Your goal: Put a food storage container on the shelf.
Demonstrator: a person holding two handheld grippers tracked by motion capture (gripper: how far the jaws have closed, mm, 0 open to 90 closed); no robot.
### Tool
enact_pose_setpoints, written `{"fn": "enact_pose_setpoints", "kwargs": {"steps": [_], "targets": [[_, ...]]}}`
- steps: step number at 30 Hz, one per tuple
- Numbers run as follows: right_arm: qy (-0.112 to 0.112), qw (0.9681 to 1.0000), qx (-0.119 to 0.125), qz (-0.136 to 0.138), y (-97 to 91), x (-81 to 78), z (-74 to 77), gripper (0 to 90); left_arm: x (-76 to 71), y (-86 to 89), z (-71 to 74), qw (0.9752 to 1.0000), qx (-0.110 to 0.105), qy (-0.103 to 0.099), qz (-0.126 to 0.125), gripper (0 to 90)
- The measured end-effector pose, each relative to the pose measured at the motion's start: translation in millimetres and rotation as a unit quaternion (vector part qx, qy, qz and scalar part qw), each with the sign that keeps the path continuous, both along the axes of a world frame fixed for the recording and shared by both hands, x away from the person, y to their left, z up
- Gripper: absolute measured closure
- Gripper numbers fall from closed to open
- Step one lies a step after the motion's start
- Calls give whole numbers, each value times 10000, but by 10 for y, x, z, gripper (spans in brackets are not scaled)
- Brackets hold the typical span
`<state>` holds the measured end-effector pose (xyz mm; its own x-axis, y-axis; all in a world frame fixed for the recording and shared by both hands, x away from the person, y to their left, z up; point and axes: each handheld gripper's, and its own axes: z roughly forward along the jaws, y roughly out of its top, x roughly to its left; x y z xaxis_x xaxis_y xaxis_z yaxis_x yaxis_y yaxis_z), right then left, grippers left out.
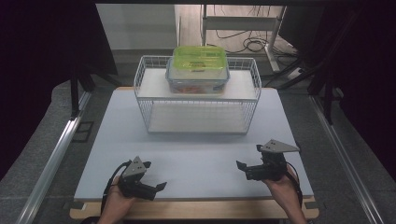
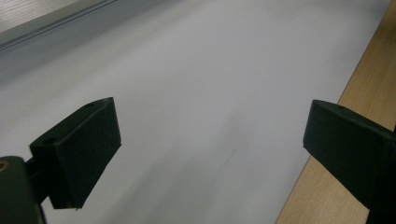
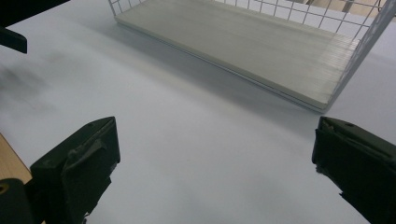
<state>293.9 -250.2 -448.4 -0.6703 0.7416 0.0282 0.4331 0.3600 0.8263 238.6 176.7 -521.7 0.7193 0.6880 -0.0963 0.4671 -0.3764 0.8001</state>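
Note:
A white two-tier wire rack stands at the back middle of the pale table. On its top shelf sits a clear food container with a lime-green lid. My left gripper rests low at the front left, jaws wide open over bare table, pointing right. My right gripper hovers at the front right, open and empty, pointing left toward the rack. In the right gripper view the rack's lower shelf lies ahead of the open jaws. The left gripper view looks across the table beside its wooden edge.
Metal rails run along both sides of the table. Cables and a desk frame lie on the floor behind the rack. The rack's lower shelf holds nothing.

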Motion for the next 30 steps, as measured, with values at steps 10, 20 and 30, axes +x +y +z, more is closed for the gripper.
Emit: {"fn": "enact_pose_setpoints", "kwargs": {"steps": [10,20,30], "targets": [[-28,9999,-71,-95,-114,-80,-51,12,5,-1,-3,10000,12,6,-6,40],[-61,9996,-110,-255,-248,-138,-124,13,6,-3,-5,10000,24,12,-8,40],[-55,9988,-109,-470,-420,-181,-216,13,8,-3,-8,10000,24,21,-4,40]]}}
